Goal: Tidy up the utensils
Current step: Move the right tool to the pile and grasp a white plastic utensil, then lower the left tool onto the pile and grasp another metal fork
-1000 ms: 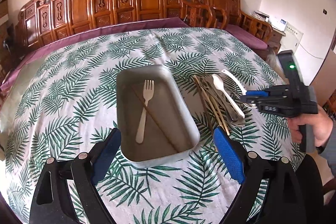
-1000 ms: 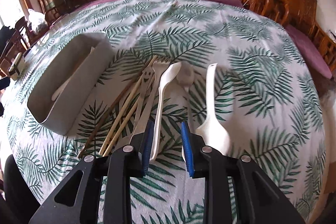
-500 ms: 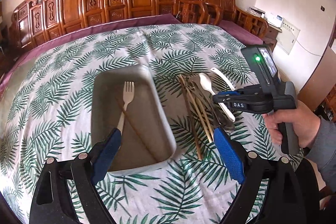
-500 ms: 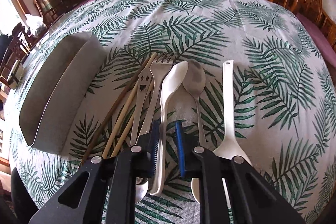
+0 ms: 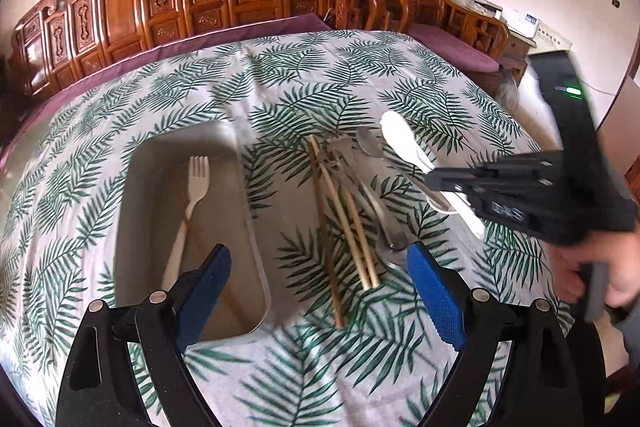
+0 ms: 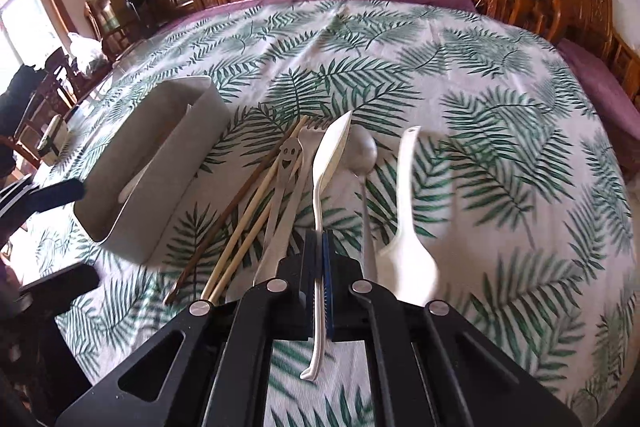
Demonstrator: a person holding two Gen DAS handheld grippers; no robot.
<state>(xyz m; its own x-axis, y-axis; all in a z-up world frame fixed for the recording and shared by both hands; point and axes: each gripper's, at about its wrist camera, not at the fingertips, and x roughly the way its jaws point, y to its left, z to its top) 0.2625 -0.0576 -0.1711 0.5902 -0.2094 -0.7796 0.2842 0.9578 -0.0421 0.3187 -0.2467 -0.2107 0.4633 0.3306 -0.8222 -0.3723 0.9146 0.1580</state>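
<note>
The white spoon (image 6: 326,163) was clamped by its handle in the right gripper (image 6: 320,267), bowl tilted up off the bench (image 6: 480,131) among the chopsticks (image 6: 248,211) and other utensils. The left gripper (image 5: 320,287) gaped, holding nothing, beside the grey tray (image 5: 256,243).
</note>
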